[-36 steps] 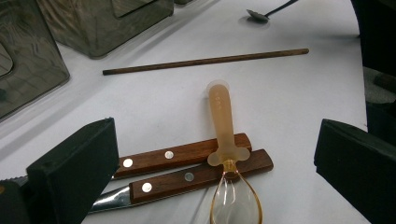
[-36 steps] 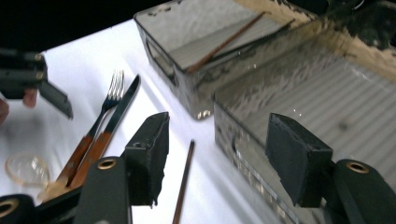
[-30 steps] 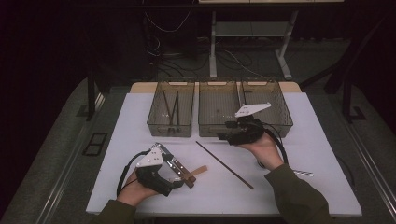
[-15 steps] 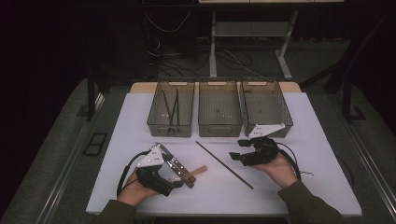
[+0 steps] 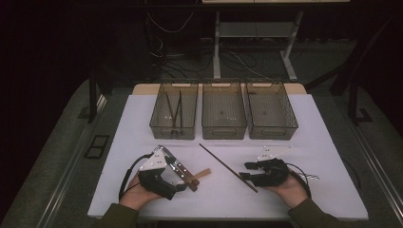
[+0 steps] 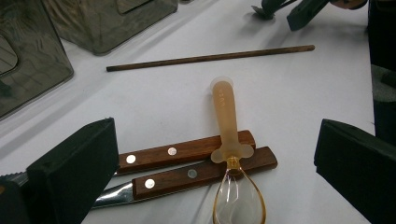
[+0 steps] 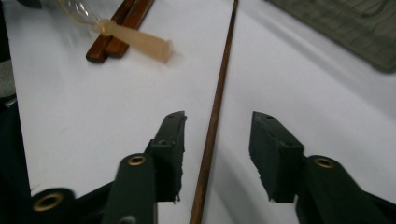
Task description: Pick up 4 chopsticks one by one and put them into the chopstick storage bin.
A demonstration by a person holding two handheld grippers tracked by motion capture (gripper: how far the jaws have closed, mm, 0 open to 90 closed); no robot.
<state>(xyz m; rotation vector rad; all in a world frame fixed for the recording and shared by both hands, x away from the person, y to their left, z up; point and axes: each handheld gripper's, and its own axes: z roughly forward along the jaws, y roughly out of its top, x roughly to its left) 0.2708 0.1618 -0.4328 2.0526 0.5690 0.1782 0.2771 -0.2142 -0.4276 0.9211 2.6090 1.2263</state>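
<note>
Two jaws of the right gripper [image 7: 217,140] have been closing, straddling the chopstick [image 7: 215,107].

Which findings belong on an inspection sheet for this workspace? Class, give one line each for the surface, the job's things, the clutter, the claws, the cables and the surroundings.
Surface: white table top, flat, bare at its right edge.
Job's things: thin dark stick lying slantwise on the table, apart from the trays; two wooden-handled knives side by side, a clear spoon across them.
Clutter: three see-through trays in a row at the back; left tray holds thin dark sticks.
Claws: left claw open around the knives and spoon; right claw open, jaws have just been closing, stick between them, pads not touching.
Cables: black cable loops from the left claw.
Surroundings: dark floor, desk legs behind.
</note>
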